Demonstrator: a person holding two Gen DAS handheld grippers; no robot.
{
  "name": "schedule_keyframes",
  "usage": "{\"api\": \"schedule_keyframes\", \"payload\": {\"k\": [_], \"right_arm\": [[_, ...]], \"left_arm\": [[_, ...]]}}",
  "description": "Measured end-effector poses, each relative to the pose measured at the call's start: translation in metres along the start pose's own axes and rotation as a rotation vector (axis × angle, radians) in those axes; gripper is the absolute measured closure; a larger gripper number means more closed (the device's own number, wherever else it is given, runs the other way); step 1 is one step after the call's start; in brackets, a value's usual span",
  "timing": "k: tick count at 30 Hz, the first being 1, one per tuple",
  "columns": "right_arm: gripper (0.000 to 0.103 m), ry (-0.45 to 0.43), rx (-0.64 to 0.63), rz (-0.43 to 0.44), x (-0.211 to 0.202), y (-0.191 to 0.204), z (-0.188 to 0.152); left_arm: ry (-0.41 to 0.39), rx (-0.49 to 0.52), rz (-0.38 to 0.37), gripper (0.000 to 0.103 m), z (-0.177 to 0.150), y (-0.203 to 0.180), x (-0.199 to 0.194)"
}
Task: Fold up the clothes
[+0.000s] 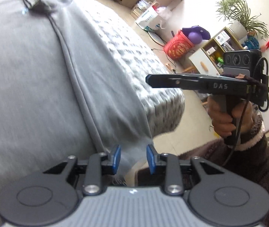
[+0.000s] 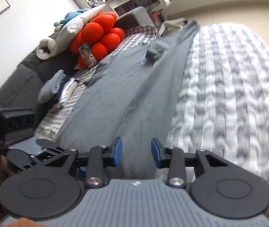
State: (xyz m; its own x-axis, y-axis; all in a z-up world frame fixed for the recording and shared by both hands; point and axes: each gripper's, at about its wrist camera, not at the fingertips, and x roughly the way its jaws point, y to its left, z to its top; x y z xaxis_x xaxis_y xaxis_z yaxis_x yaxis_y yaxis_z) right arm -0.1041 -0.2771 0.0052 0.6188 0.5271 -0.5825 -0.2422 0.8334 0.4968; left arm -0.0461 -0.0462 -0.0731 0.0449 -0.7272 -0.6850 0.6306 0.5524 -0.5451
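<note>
A grey garment (image 1: 30,75) lies stretched out on the bed, with a long seam running down it and a dark label near its far end (image 2: 151,54). My left gripper (image 1: 132,158) hovers at the garment's near corner. Its blue pads (image 1: 116,157) stand apart and do not press on the thin cloth edge that shows between them. My right gripper (image 2: 136,152) is also open, just above the near end of the garment (image 2: 115,85), with nothing pinched. In the left wrist view the right gripper (image 1: 149,80) shows side-on, held by a hand (image 1: 227,121), off the bed's corner.
A grey-and-white patterned blanket (image 2: 229,94) covers the bed. A red plush cushion (image 2: 100,34), a checked shirt (image 2: 134,37) and a small pile of folded clothes (image 2: 59,89) lie at the far left. Beyond the bed's edge are a red basket (image 1: 178,47) and shelves (image 1: 219,45).
</note>
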Motion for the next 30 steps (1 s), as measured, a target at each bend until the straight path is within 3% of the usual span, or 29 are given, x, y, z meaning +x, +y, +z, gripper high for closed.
{"api": "schedule_keyframes", "payload": {"k": [5,14,21,30], "right_arm": [[0.064,-0.019,-0.047,-0.031,0.018,0.010,0.043],[0.064,-0.079,-0.045,-0.051,0.066,0.007,0.088],[0.070,-0.057,-0.035,-0.106,0.110,-0.009,0.107],[0.071,-0.032,-0.138,-0.221,0.158,-0.009,0.120]], "left_arm": [[-0.069,0.035,-0.033,0.072,0.024,0.001,-0.019],[-0.163,0.090,0.013,0.073,0.060,0.023,0.024],[-0.279,0.035,0.005,0.074,0.068,0.058,0.039],[-0.272,0.031,-0.062,0.077,0.079,0.068,0.049]]}}
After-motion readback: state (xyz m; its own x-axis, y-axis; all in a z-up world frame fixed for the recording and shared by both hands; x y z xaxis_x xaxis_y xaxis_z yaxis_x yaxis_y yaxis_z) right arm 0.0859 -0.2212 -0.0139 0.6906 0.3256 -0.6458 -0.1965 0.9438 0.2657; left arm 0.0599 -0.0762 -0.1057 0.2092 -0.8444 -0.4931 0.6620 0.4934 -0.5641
